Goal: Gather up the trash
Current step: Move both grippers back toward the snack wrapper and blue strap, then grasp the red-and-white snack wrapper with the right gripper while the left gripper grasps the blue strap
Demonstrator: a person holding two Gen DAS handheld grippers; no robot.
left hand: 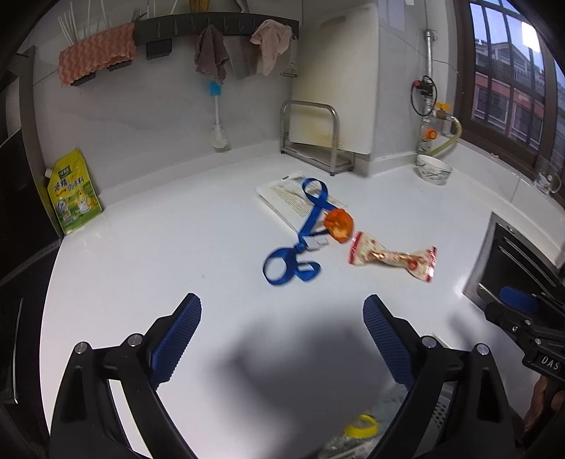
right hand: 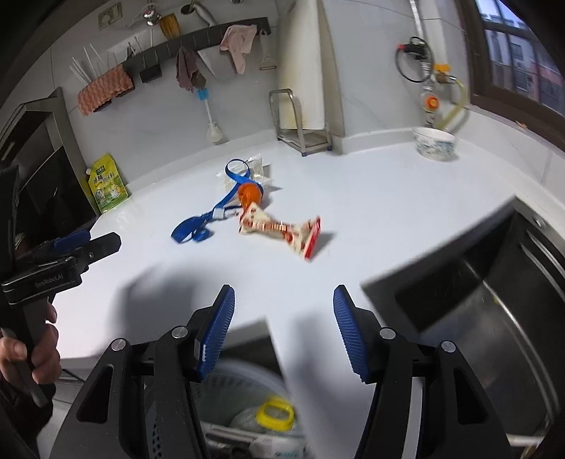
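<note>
On the white counter lie a red-and-white snack wrapper, an orange crumpled wrapper, a blue lanyard and a flat printed packet. My left gripper is open and empty, well short of them. My right gripper is open and empty, near the counter's front edge. A waste bin with a yellow ring and other trash sits below the counter edge; it also shows in the left wrist view.
A sink is at the right. A patterned bowl, a metal rack and a yellow pouch stand along the back. Cloths hang on a wall rail. The other gripper shows at each view's edge.
</note>
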